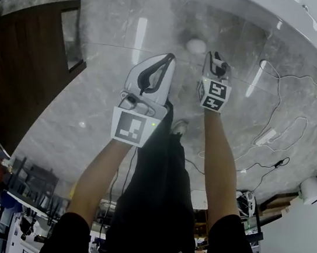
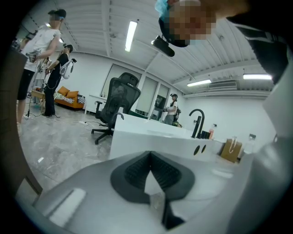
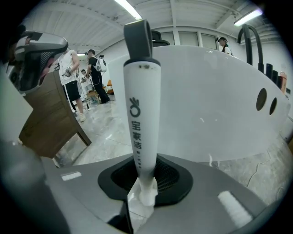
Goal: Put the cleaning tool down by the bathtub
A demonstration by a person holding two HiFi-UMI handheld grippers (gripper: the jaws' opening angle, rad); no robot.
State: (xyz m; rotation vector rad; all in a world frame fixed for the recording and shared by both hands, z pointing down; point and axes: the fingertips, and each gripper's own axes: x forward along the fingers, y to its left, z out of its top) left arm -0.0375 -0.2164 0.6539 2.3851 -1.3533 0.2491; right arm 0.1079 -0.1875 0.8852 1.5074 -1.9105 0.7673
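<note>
the right hand-held gripper (image 3: 145,176) is clamping the slim white plastic cleaning tool (image 3: 139,114) upright, near the white bathtub (image 3: 215,105); the left hand-held gripper (image 2: 150,157) is sitting closed, empty. letting go too high is risking a topple.

Grey marble floor (image 1: 117,5), loose cables (image 1: 278,93), white bathtub (image 1: 265,6), wooden cabinet (image 1: 19,73)

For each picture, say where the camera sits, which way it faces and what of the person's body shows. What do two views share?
Head view: on the head, facing steeply down at the floor; forearms, legs, left gripper, right gripper.
Left gripper view: on that gripper, facing the bathtub past shut, empty jaws; dark clothing above.
Right gripper view: on that gripper, facing the bathtub; jaws hold the cleaning tool.
Shared: both gripper views show the bathtub and tap.
</note>
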